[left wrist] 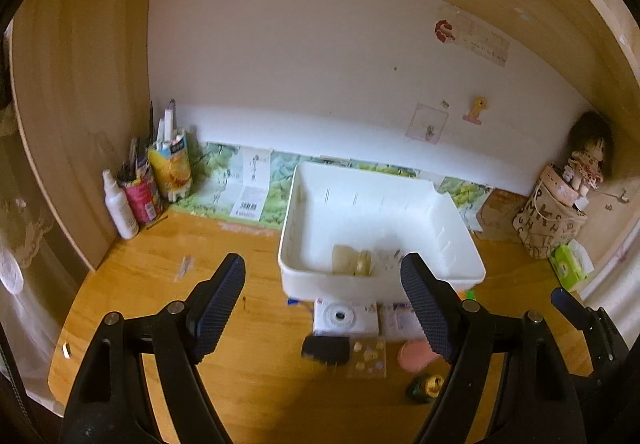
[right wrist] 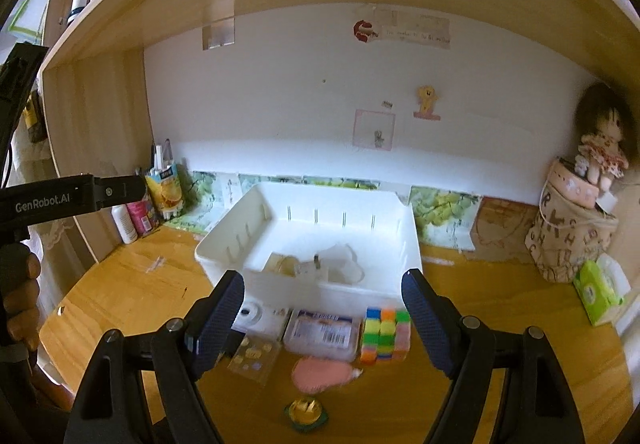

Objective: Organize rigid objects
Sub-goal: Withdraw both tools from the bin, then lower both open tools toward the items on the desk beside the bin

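Observation:
A white plastic bin (left wrist: 304, 212) (right wrist: 404, 244) stands on the wooden desk and holds a tape roll (left wrist: 352, 260) (right wrist: 286, 264) and a clear bag (right wrist: 344, 260). In front of it lie a white toy camera (left wrist: 345, 318) (right wrist: 256, 314), a black block (left wrist: 326, 349), a clear sticker box (left wrist: 368, 358) (right wrist: 254, 356), a barcode-labelled clear case (right wrist: 322, 332), a colourful cube (right wrist: 386, 334), a pink oval (left wrist: 416, 356) (right wrist: 320, 374) and a green-gold trinket (left wrist: 424, 388) (right wrist: 306, 410). My left gripper (left wrist: 324, 308) and right gripper (right wrist: 324, 318) are open and empty above these items.
Pen holders and a white bottle (left wrist: 120, 204) stand at the back left. A printed cloth bag with a doll (right wrist: 572, 240) and a green tissue pack (right wrist: 600, 290) stand at the right. A shelf runs overhead. The left gripper's body (right wrist: 72, 196) shows at the right wrist view's left edge.

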`<act>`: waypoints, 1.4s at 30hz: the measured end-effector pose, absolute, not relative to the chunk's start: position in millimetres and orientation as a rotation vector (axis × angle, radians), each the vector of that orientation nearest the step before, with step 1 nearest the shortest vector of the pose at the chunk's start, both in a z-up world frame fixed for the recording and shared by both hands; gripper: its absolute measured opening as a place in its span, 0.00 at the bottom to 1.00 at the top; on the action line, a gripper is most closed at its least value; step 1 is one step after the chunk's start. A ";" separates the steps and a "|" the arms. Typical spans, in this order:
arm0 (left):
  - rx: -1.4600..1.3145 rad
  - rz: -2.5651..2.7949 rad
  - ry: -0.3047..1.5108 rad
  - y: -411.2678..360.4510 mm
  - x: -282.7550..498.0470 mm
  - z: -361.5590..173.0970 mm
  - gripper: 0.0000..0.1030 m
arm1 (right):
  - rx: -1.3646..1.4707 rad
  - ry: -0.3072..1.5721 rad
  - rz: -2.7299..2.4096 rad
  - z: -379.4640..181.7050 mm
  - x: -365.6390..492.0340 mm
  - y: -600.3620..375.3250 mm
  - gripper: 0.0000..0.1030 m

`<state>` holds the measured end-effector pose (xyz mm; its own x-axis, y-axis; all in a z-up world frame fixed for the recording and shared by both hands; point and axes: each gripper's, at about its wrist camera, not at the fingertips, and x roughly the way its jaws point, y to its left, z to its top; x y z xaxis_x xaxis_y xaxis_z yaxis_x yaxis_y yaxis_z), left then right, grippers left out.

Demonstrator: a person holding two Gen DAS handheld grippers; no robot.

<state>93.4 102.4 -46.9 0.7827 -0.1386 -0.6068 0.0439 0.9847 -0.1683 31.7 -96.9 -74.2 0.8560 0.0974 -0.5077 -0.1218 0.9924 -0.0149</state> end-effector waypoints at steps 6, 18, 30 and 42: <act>-0.171 -0.128 0.714 114.3 78.6 -64.9 0.80 | -0.072 0.563 0.085 -84.3 1.1 -82.2 0.79; -0.161 -0.169 0.880 122.5 58.4 -108.8 0.80 | -0.055 0.685 0.045 -113.9 -40.0 -63.6 0.79; -0.183 -0.229 1.020 116.2 54.7 -141.8 0.80 | -0.032 0.794 0.020 -141.8 -40.4 -65.4 0.79; -0.209 -0.222 1.153 82.6 87.0 -166.7 0.80 | -0.146 0.886 0.086 -176.6 -12.8 -77.4 0.79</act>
<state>87.0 82.6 -166.7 0.3887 -0.2795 -0.8779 0.0661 0.9589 -0.2760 -12.8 -77.4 -176.6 0.6298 0.0139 -0.7767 -0.1351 0.9866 -0.0919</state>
